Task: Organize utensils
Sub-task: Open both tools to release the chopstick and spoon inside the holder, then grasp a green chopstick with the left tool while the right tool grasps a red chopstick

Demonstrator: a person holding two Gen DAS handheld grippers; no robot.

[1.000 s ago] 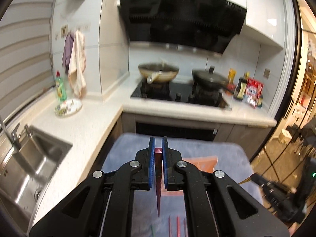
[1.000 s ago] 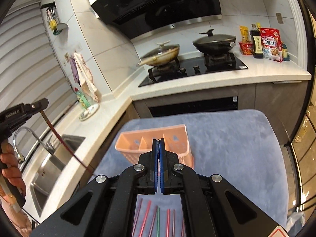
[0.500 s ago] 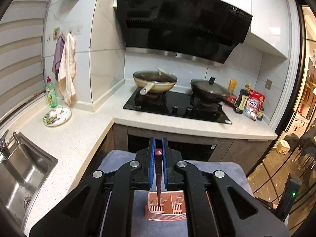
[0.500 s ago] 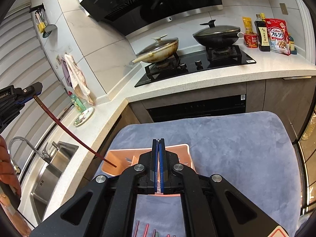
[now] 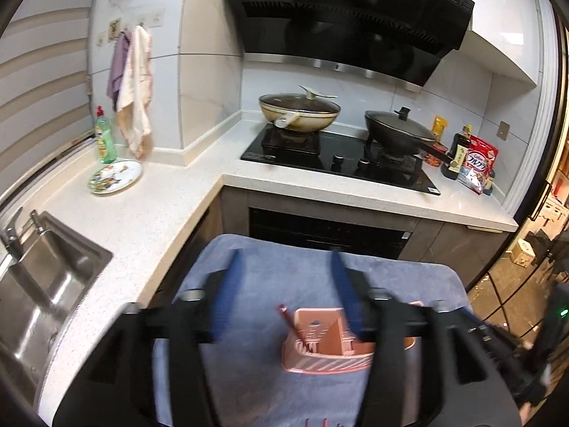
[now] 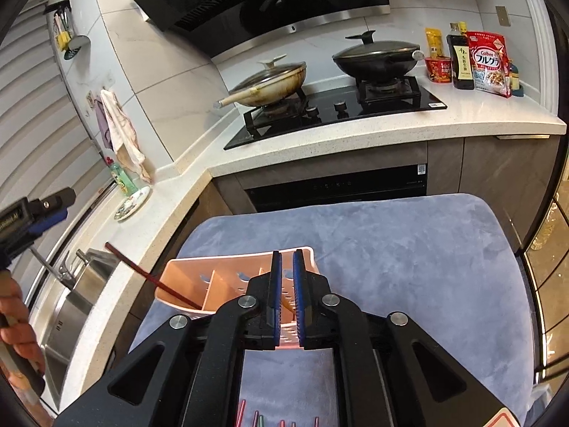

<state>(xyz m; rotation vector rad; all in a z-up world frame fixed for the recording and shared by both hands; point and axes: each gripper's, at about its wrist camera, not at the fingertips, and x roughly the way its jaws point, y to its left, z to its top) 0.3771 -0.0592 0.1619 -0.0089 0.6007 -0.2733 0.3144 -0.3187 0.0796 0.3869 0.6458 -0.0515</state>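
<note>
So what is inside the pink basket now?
One dark red chopstick leans in the left end compartment of the pink basket. The right gripper covers the compartments further right, so their contents cannot be seen.

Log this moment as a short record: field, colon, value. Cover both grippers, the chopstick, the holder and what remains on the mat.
left gripper: open, jaws spread wide, holding nothing
right gripper: slightly open, empty, above the holder
dark red chopstick: free of any gripper, leaning in the holder's leftmost compartment, top sticking out to the left
pink utensil holder: on the blue mat, with dividers inside
loose chopsticks: several lying on the mat at its near edge
</note>
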